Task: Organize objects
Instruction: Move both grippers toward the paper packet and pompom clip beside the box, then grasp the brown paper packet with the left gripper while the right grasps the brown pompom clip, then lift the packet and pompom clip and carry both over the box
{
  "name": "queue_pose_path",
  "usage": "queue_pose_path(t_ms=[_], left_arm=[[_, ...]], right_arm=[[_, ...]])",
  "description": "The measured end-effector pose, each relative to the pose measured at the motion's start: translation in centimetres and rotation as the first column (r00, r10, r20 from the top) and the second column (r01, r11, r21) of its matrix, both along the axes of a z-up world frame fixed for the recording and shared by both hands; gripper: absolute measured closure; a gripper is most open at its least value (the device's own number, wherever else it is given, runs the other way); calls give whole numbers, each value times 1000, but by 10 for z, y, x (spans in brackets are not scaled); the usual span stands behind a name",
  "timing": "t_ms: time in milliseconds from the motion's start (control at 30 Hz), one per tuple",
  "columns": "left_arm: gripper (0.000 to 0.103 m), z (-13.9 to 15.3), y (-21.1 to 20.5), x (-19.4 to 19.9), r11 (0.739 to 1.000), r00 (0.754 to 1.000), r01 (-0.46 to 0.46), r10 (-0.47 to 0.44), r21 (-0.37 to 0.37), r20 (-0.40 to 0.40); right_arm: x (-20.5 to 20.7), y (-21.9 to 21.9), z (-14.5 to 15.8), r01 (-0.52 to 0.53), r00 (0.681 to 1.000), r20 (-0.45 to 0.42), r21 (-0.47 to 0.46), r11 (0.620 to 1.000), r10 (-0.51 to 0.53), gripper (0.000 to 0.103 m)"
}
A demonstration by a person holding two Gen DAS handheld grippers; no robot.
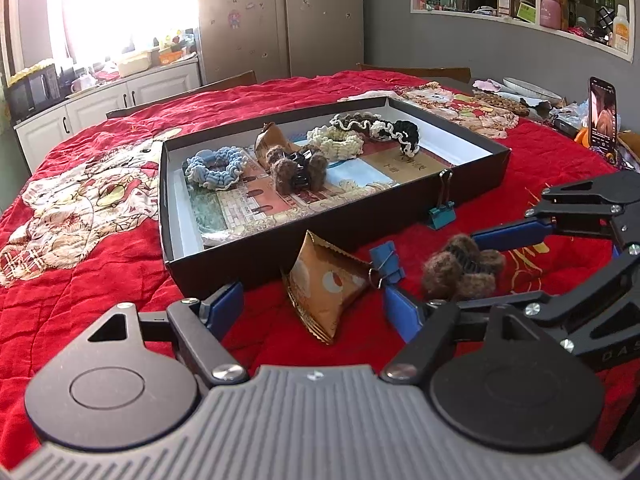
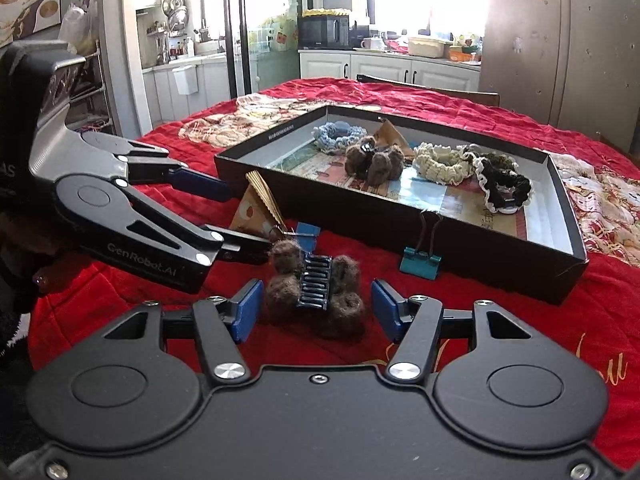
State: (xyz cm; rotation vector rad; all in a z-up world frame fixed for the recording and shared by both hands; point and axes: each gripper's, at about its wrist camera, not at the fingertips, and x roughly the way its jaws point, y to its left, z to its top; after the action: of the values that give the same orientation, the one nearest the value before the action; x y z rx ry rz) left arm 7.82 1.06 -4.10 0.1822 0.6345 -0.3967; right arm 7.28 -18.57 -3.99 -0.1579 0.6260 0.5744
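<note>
Red quilt (image 2: 520, 320), fuzzy brown hair claw (image 2: 316, 292), black teeth

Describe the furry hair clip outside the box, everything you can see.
The furry hair clip lies on the red cloth, in front of the box. It has four brown fuzzy tufts around a black toothed plastic clamp, teeth facing up. It sits between the open fingers of the right gripper, which do not touch it. The left gripper's fingertip is close beside it.

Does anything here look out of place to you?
Four small things lie on the red cloth outside the black box: a brown snack packet, a fuzzy brown hair claw, a blue binder clip and a teal one. Their likes, the packet's and the claw's, already sit inside.
</note>
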Motion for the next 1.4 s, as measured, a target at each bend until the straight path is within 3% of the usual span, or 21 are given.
queue_pose_path(t_ms=[300, 533, 667, 1400], left_arm=[[31, -9, -1, 6, 1000, 1000, -4, 4, -3, -17], [57, -8, -1, 8, 1000, 1000, -7, 7, -17, -27], [63, -7, -2, 7, 1000, 1000, -15, 14, -8, -19], [64, 13, 3, -18, 1000, 1000, 10, -10, 1, 27]], right_arm=[[4, 0, -6, -3, 1000, -23, 7, 1000, 3, 58], [4, 0, -6, -4, 1000, -22, 9, 1000, 4, 62], [4, 0, -6, -5, 1000, -21, 10, 1000, 5, 63], [-3, 1, 5, -35, 999, 0, 34, 999, 35, 64]])
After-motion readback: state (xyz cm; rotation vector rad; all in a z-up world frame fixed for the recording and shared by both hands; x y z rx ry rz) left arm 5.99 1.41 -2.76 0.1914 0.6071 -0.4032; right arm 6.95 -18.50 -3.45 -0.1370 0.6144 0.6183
